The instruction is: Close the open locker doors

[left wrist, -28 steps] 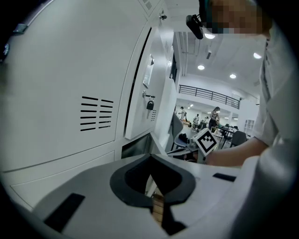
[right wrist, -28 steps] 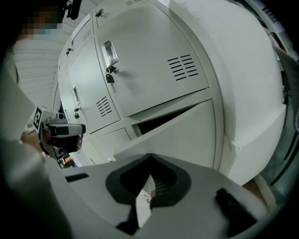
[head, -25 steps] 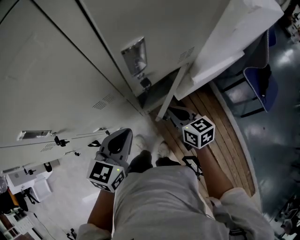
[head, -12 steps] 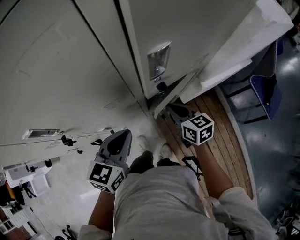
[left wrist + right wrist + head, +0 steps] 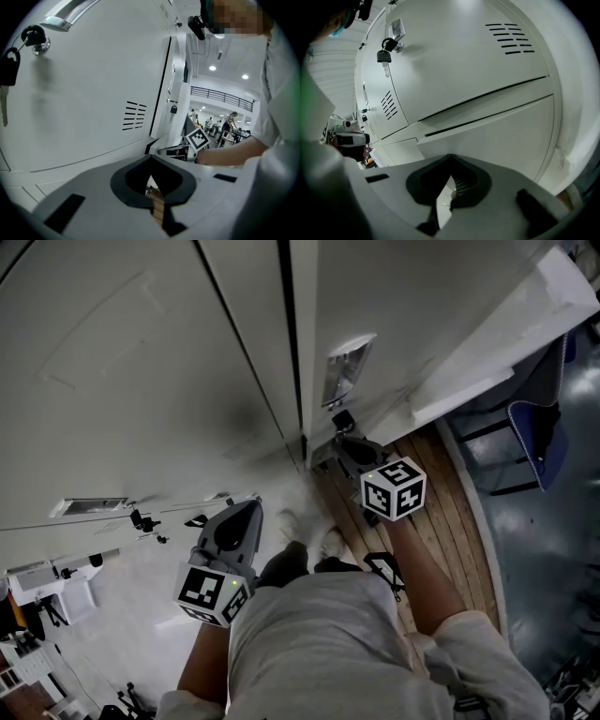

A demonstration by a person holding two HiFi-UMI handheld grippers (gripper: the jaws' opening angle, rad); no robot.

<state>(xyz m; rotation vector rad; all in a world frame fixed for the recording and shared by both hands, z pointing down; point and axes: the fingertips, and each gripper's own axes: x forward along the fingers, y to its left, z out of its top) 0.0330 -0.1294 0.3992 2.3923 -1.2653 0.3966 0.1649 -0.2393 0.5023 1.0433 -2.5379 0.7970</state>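
the right gripper (image 5: 347, 452), jaws clenched on nothing, noses against the locker door (image 5: 403, 315), which sits almost flush with its neighbours. the left gripper (image 5: 248, 510) hangs low, pinched together and empty.

Locker fronts (image 5: 141, 381): shut white doors form one flat wall ahead, with only thin dark seams between them.
Key (image 5: 343, 420): hangs proud of the door face, just above the right gripper (image 5: 347, 451), whose nose is near that door.
White panel (image 5: 487, 343): juts out from the lockers at upper right and closes off that side.
Wooden strip (image 5: 450, 521): open floor, bare where it shows, between the lockers and the blue chair (image 5: 536, 427).
Pale floor (image 5: 122, 606): free room to the left of the left gripper (image 5: 246, 512); small clutter lies only at the far left edge.
Person's torso (image 5: 319, 643): fills the space between the two arms.
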